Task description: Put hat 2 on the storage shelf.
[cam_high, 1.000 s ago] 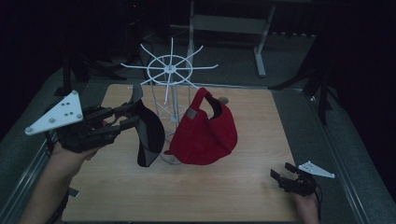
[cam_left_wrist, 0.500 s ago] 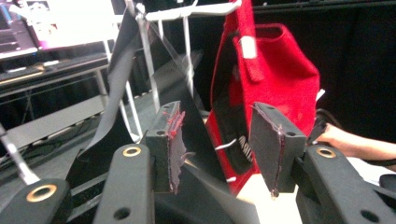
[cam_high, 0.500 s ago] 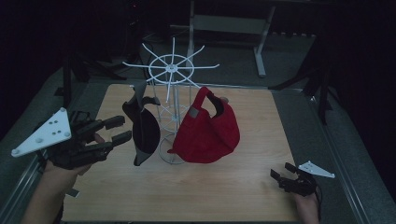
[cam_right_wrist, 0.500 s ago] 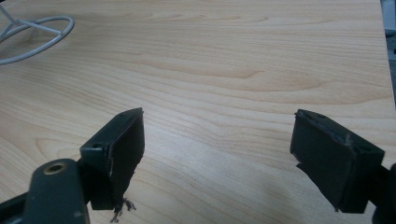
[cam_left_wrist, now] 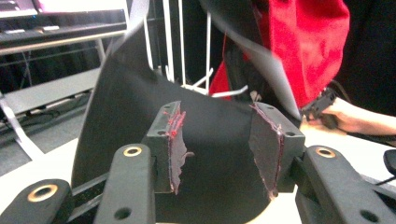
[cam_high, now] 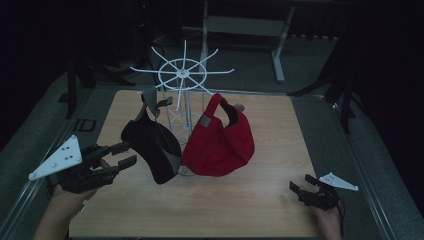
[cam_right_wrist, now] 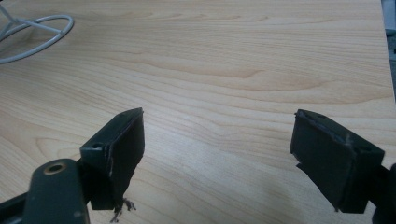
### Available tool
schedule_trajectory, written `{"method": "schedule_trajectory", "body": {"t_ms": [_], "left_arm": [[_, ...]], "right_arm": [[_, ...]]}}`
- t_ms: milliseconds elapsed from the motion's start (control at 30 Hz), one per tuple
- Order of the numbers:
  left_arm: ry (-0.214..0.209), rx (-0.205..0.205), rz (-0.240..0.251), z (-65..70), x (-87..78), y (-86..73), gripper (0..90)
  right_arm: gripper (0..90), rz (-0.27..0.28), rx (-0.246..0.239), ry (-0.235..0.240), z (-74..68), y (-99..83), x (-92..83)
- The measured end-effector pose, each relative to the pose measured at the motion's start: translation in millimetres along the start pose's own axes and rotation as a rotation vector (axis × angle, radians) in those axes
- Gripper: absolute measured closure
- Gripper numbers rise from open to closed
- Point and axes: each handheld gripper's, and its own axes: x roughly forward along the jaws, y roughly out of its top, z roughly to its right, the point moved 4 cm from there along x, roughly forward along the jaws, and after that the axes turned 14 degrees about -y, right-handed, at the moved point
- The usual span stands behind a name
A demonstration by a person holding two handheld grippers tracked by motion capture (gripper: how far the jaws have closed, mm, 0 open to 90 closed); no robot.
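A white wire hat rack stands at the middle back of the wooden table. A black cap hangs from its left arm and a red cap from the front right. My left gripper sits low at the left, its tips just beside the black cap's edge. Its jaws have just been opening and now stand apart, with nothing pressed between the pads. In the left gripper view the black cap hangs just beyond the left gripper, with the red cap behind. My right gripper rests open near the table's front right.
The right gripper looks over bare wood, with the rack's wire base ring at the far left. Grey floor and a metal frame lie beyond the table's back edge.
The left gripper let go of the black cap and dropped down and to the left. The cap now hangs free on the rack. The right gripper has not moved.
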Motion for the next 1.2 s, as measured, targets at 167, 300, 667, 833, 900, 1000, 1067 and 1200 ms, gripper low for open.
{"method": "schedule_trajectory", "body": {"t_ms": [167, 300, 667, 833, 900, 1000, 1067, 1200], "left_arm": [[0.015, -0.02, -0.016, -2.9, 1.2, -25.0, 55.2], [0.009, -0.042, -0.024, -4.7, 2.9, -43.5, 55.1], [0.021, -0.128, -0.062, -15.3, 10.0, -97.0, 55.0], [0.001, -0.159, -0.053, -16.8, 12.7, -116.7, 55.0], [0.014, -0.16, -0.066, -17.9, 14.3, -124.5, 55.0], [0.014, -0.179, -0.092, -19.1, 17.9, -135.6, 55.0], [0.011, -0.181, -0.119, -19.0, 20.8, -142.2, 55.0], [0.01, -0.18, -0.135, -19.1, 22.6, -149.6, 55.0]], "right_arm": [[17.7, 0.0, 0.0, 0.0, 0.1, 0.0, 0.1], [17.6, 0.0, -0.001, 0.0, -0.1, -0.1, 0.1], [17.6, 0.002, -0.005, -0.002, -0.2, 0.2, 0.1], [17.7, 0.001, -0.007, -0.003, -0.3, 0.2, 0.3], [17.6, 0.001, -0.01, -0.003, -0.3, 0.2, 0.4], [17.7, 0.001, -0.007, -0.003, -0.4, 0.2, 0.2], [17.6, 0.0, -0.007, -0.002, -0.3, 0.1, 0.3], [17.6, 0.0, -0.008, -0.003, -0.3, 0.1, 0.5]]}}
